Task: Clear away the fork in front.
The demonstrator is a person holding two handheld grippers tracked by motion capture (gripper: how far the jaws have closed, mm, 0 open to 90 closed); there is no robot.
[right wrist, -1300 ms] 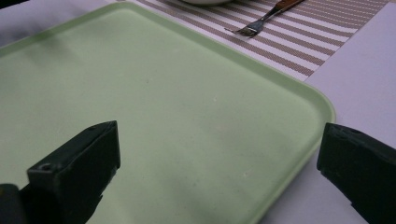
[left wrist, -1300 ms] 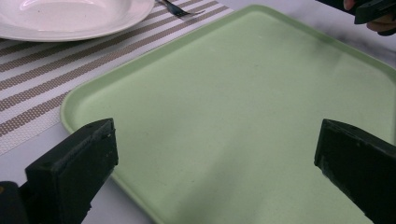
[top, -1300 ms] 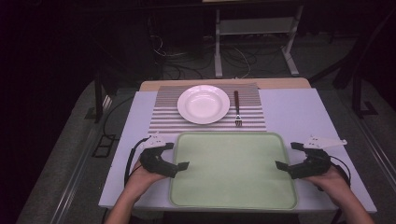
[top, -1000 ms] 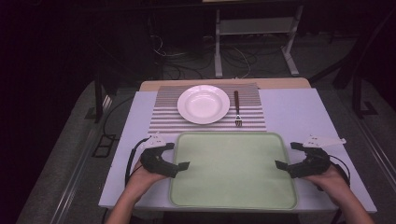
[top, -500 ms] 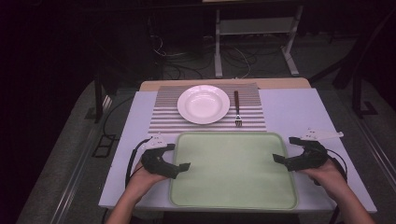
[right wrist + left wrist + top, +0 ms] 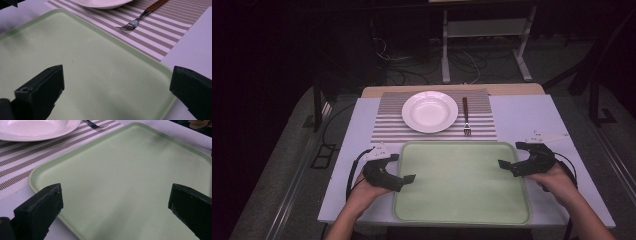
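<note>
Right gripper (image 6: 511, 160) has risen; its view shows fork (image 6: 140, 18) tines.

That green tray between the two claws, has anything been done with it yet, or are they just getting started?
Just starting, it seems. The pale green plastic tray lies bare on the table. The left gripper and right gripper sit open at its two sides, gripping nothing. The white round plate and wooden-handled fork remain on the striped placemat, untouched.
</note>
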